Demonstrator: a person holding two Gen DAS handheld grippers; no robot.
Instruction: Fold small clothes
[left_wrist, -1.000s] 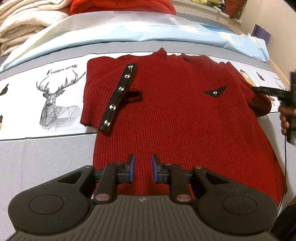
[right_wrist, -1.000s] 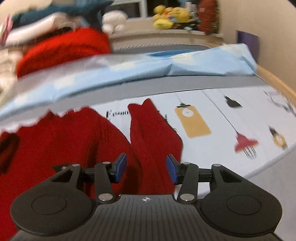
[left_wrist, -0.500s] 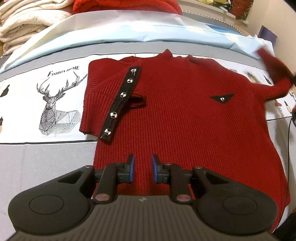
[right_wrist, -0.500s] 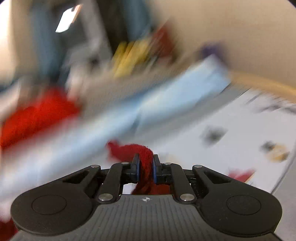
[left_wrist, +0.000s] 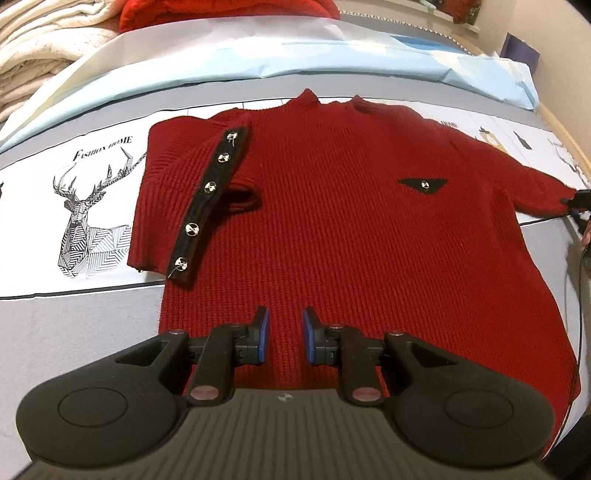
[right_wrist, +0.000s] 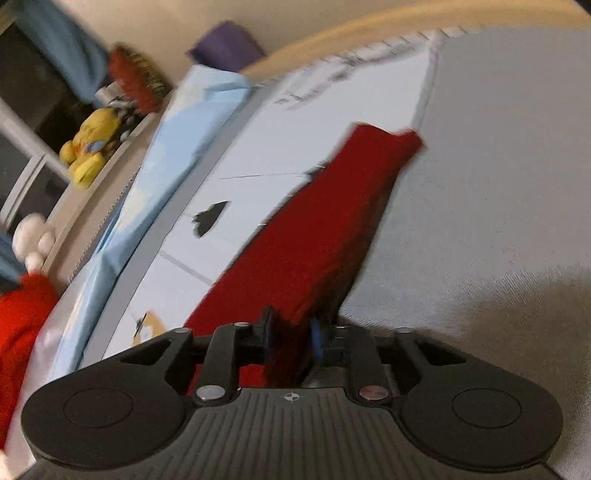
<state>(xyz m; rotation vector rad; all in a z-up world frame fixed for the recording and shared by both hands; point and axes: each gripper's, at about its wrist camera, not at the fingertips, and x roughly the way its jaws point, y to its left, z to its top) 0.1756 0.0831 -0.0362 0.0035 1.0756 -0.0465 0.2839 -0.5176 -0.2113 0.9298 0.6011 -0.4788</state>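
Observation:
A dark red knit sweater (left_wrist: 332, 229) lies flat on the bed, neck away from me. Its left sleeve (left_wrist: 177, 199), with a black button strip, is folded in over the body. My left gripper (left_wrist: 283, 334) hovers over the sweater's lower hem, jaws a little apart and empty. My right gripper (right_wrist: 291, 341) is shut on the right sleeve (right_wrist: 325, 229), which stretches out sideways over the sheet. In the left wrist view the right gripper (left_wrist: 576, 203) shows at the far right edge, at the cuff.
The printed bedsheet (left_wrist: 85, 206) has a deer picture left of the sweater. A light blue cover (left_wrist: 258, 55) and stacked blankets (left_wrist: 33, 62) lie at the back. Plush toys (right_wrist: 88, 147) sit on a ledge beyond the bed. The bed's wooden edge (left_wrist: 565, 125) is at the right.
My right gripper closed on the right sleeve, lifted it, then pulled it outward to the right so it lies stretched. The left gripper stayed over the hem.

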